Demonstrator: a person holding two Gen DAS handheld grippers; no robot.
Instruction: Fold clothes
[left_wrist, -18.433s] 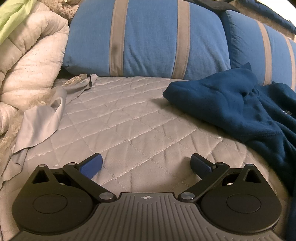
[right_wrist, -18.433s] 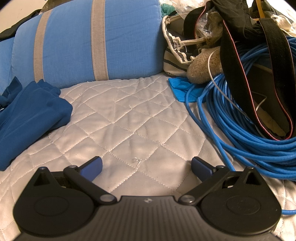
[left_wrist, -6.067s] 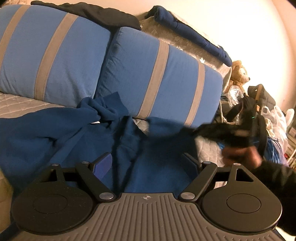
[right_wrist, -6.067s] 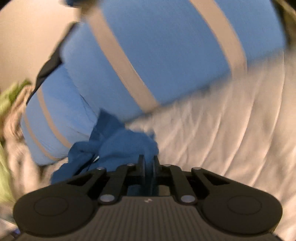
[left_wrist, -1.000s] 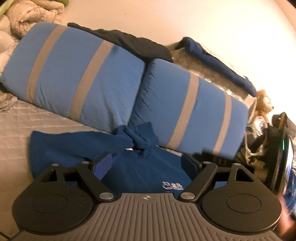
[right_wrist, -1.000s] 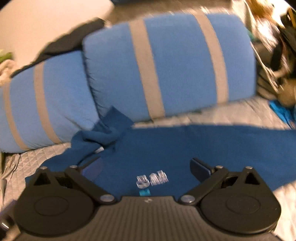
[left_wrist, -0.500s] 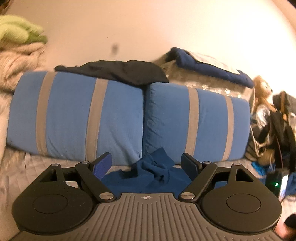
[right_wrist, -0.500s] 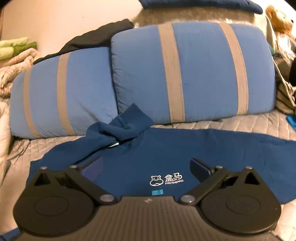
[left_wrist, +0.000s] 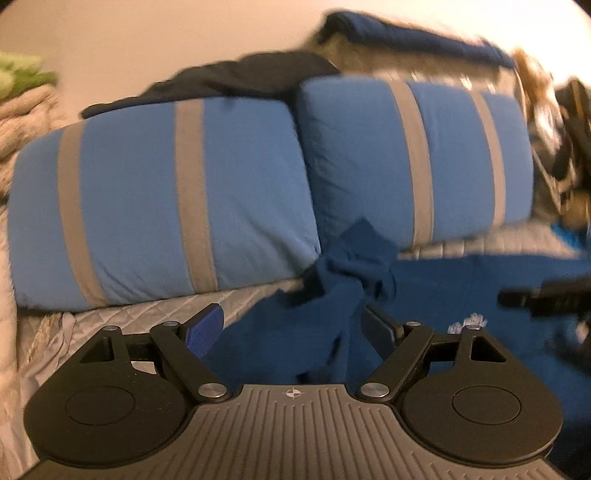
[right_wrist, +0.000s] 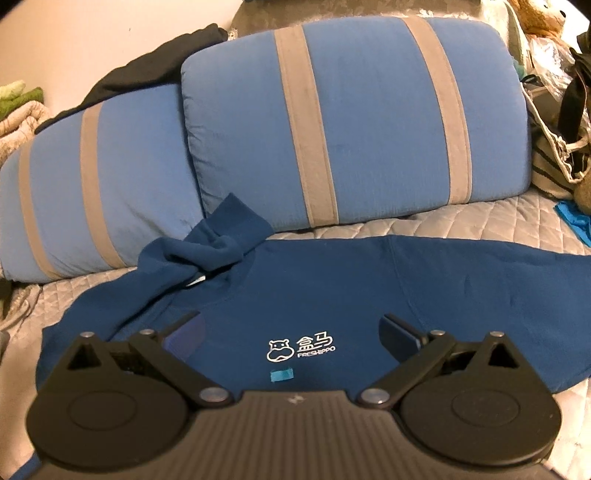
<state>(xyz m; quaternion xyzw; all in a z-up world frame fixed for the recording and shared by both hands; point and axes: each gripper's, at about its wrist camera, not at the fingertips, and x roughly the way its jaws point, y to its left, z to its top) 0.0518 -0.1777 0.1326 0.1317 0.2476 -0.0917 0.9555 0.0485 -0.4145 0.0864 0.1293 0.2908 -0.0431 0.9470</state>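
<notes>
Two blue striped pillows (right_wrist: 351, 122) stand along the back of the quilted grey bed (right_wrist: 480, 218), and my dark blue sweatshirt (right_wrist: 332, 295) lies spread flat in front of them, printed logo up, its long axis running left to right across both views. My right gripper (right_wrist: 291, 334) hovers over the chest, fingers wide apart and holding nothing, the logo just ahead between them. My left gripper (left_wrist: 291, 325) is also spread and empty, sitting over the left sleeve side (that view is blurred). The bunched hood (right_wrist: 218, 240) lies ahead and to the left, against the pillows. I judge the left hand nearer the left sleeve, the right sleeve stretching away to the right.
</notes>
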